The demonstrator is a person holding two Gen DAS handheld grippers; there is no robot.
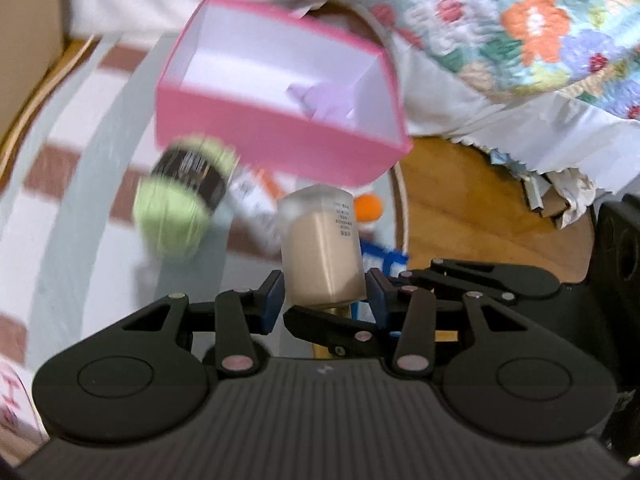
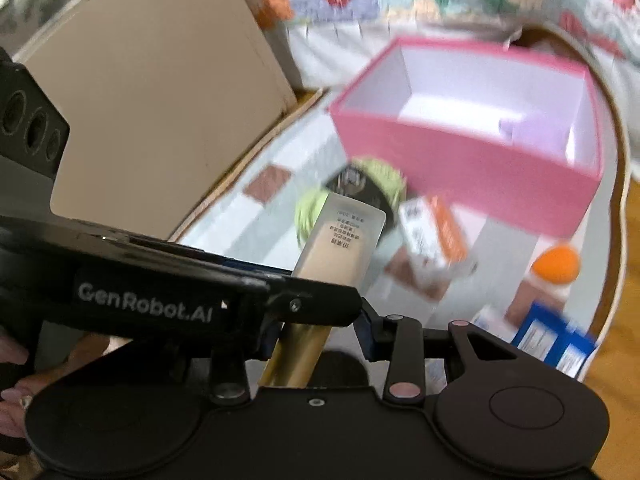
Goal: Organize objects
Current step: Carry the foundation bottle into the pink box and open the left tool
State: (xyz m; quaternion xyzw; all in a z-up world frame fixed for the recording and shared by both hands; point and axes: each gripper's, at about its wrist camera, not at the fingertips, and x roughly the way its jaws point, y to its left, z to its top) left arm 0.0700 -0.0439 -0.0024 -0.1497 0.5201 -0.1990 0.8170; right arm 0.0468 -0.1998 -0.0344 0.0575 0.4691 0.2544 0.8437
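A glass bottle of beige liquid (image 1: 320,240) (image 2: 340,240) with a gold cap (image 2: 298,356) hangs tilted above the table, held from both ends. My left gripper (image 1: 325,292) is shut on its glass body, blue pads on both sides. In the right wrist view my right gripper (image 2: 318,332) is shut on the gold cap, with the left gripper's black arm crossing from the left. Beyond stands an open pink box (image 1: 272,140) (image 2: 460,160), white inside, with a lilac item (image 1: 320,98) in one corner.
On the checked cloth lie a green yarn ball (image 1: 176,208) (image 2: 306,210), a white-and-orange carton (image 2: 434,236), an orange-capped item (image 2: 556,266) and blue boxes (image 2: 552,340). A cardboard box (image 2: 152,120) stands left. A floral quilt (image 1: 520,20) lies behind. Everything is motion-blurred.
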